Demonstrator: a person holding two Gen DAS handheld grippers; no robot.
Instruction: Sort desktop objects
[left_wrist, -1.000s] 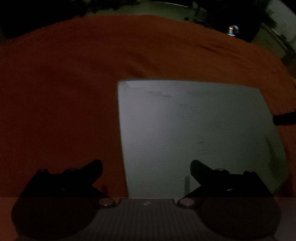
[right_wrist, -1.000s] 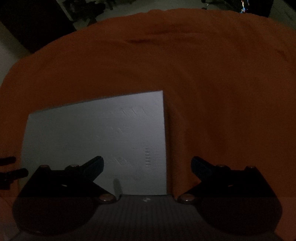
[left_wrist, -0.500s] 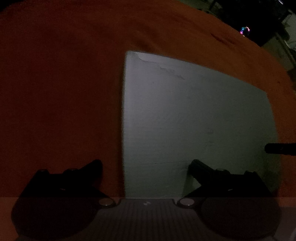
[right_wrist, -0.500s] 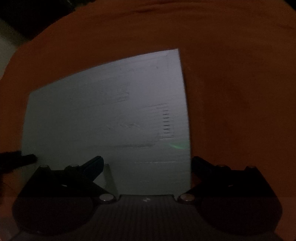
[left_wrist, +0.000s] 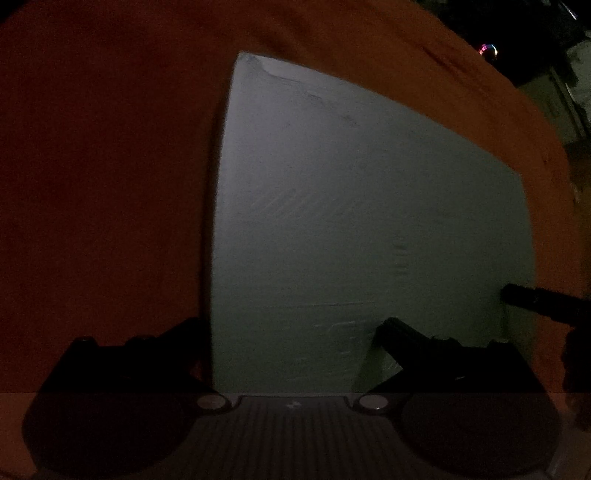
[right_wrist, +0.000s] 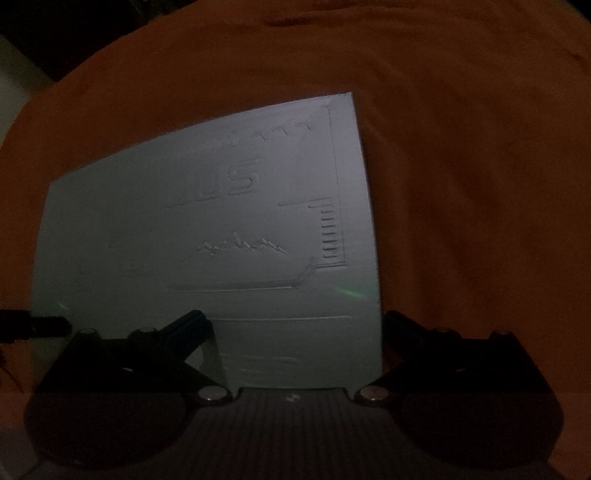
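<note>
A flat pale grey-green box (left_wrist: 369, 221) with embossed lettering lies on an orange cloth (left_wrist: 103, 184); it also shows in the right wrist view (right_wrist: 207, 221). My left gripper (left_wrist: 291, 328) is open, its fingers astride the box's left near corner. My right gripper (right_wrist: 293, 325) is open, its fingers astride the box's right near edge. Neither grips the box. The right gripper's fingertip (left_wrist: 535, 299) shows at the box's right edge in the left wrist view. The left gripper's fingertip (right_wrist: 33, 326) shows at the box's left edge in the right wrist view.
The scene is very dark. The orange cloth (right_wrist: 480, 184) covers the whole table. A small coloured light (left_wrist: 487, 50) glows in the dark room beyond the table's far right edge.
Both grippers have moved forward and down toward the box, which now looms larger and reaches between their fingers. The fingers stay open.
</note>
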